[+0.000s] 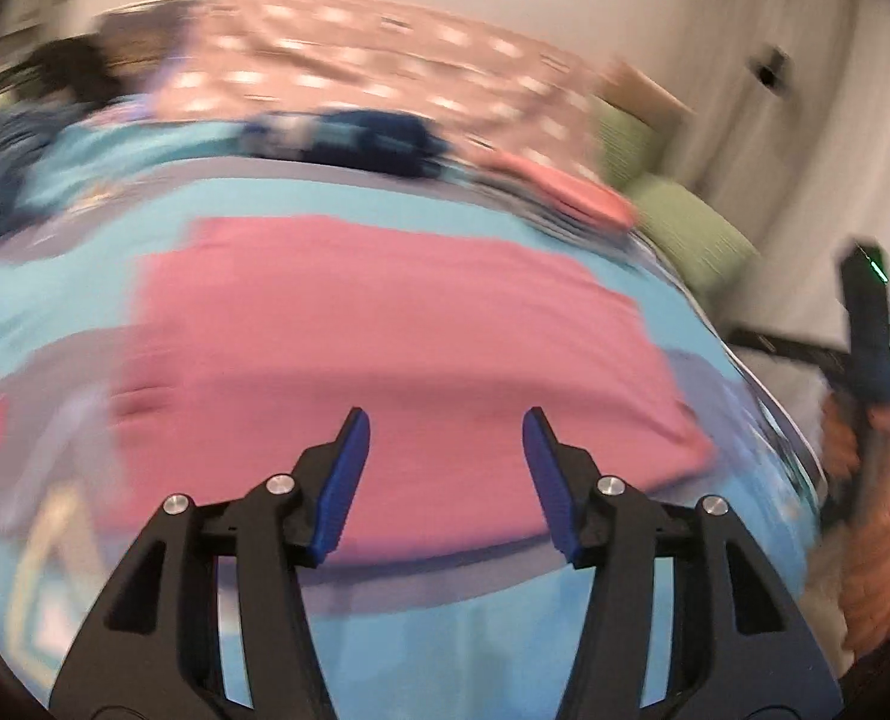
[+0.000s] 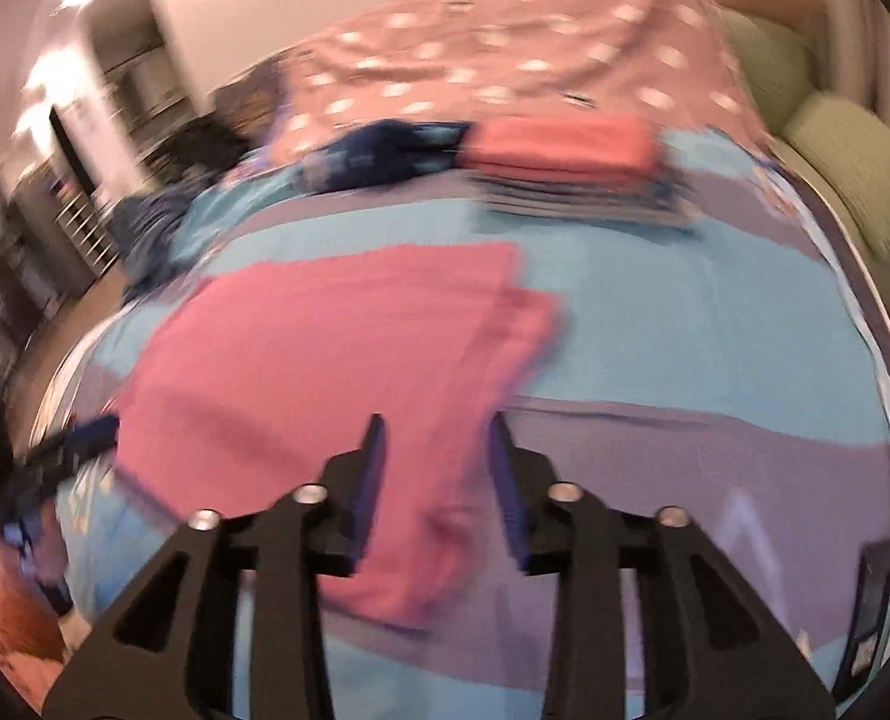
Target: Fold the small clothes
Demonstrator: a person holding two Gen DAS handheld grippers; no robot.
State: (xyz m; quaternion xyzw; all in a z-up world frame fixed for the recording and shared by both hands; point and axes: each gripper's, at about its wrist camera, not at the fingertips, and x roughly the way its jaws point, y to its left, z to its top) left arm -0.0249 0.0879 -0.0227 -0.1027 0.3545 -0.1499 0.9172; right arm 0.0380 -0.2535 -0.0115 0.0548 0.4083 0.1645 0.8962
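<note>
A pink garment (image 1: 385, 348) lies spread on the blue and lilac bedspread (image 1: 421, 642), folded over on itself. My left gripper (image 1: 447, 426) hovers above its near edge, jaws apart, nothing between the blue pads (image 1: 340, 486). In the right wrist view the same pink garment (image 2: 325, 360) lies ahead and to the left. My right gripper (image 2: 436, 429) stands open over its near right corner, with no cloth pinched. The other gripper (image 2: 67, 450) shows at the left edge of that view. Both pictures are blurred.
A folded coral-pink piece (image 2: 559, 147) tops a stack of clothes at the back of the bed, with a dark blue garment (image 2: 379, 153) beside it. A dotted pink blanket (image 2: 505, 54) lies behind. Green cushions (image 2: 835, 138) line the right side. An orange sleeve (image 1: 877, 510) shows at right.
</note>
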